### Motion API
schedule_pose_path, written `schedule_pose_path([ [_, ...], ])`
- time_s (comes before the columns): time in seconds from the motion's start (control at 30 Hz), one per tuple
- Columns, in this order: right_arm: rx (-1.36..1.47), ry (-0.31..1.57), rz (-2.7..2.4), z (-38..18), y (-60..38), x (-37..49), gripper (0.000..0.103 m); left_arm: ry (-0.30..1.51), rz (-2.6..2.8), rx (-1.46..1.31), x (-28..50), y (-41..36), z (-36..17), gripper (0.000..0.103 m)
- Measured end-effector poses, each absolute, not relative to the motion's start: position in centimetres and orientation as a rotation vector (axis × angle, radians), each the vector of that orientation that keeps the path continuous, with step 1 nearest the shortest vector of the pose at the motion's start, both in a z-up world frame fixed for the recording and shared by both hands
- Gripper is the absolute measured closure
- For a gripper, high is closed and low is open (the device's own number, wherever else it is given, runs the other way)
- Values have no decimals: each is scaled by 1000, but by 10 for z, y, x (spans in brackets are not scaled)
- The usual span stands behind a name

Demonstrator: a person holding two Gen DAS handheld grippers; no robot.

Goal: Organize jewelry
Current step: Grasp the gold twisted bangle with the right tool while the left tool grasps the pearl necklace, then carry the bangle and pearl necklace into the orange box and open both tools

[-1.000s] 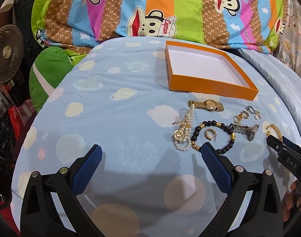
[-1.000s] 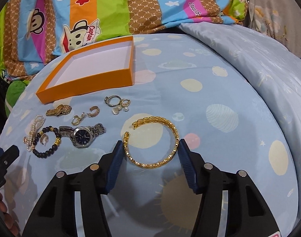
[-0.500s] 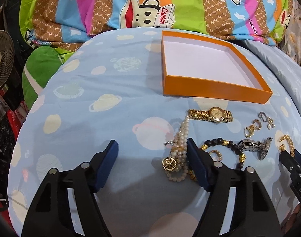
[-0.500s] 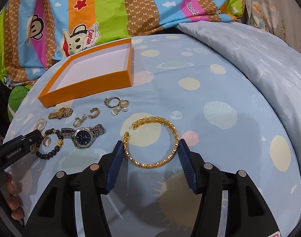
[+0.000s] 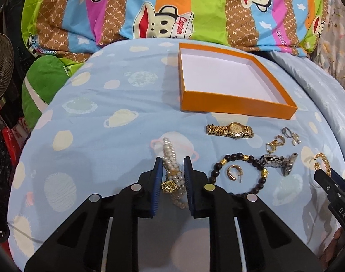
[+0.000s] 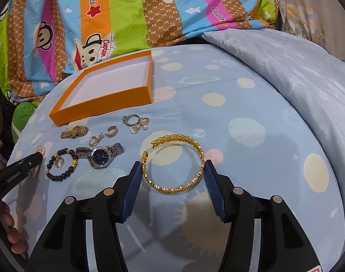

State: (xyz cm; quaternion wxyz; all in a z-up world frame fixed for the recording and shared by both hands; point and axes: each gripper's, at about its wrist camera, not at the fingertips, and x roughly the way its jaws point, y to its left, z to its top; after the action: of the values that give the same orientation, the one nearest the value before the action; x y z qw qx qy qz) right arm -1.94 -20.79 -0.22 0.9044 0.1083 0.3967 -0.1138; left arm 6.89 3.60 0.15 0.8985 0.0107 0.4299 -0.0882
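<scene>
Two left fingers (image 5: 158, 176) tight against the pearl bracelet (image 5: 171, 170) between them.

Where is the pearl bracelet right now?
The pearl bracelet lies on the blue bedsheet between the left gripper fingers, left of the black bead bracelet.

Left wrist view: near end of pearl bracelet (image 5: 172, 170) hidden beneath left gripper (image 5: 172, 176), between its pads; contact with the pads cannot be told. Black bead bracelet (image 5: 239, 173): near arc covered by the gripper's right finger. Gold bangle (image 5: 322, 162), far right of tool, mostly hidden behind right gripper (image 5: 333, 190).

Right wrist view: pearl bracelet (image 6: 40, 148) largely hidden behind left gripper (image 6: 16, 172). Small earrings (image 6: 136, 122) ahead-left of tool: detail too small to tell.
</scene>
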Motion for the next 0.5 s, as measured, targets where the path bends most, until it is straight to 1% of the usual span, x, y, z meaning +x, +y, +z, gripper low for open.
schedule_pose_path([
  [0.13,210,763,-219,21,-205,-32,49,828,-189,13,56,44,27,85],
  [0.23,202,695,-203,51,-207,-30,49,764,-199,10,51,44,55,85],
  [0.4,194,599,-155,98,-211,1,48,631,-224,39,58,30,108,85],
  [0.5,186,590,-130,106,-209,32,48,597,-228,48,81,16,123,85],
])
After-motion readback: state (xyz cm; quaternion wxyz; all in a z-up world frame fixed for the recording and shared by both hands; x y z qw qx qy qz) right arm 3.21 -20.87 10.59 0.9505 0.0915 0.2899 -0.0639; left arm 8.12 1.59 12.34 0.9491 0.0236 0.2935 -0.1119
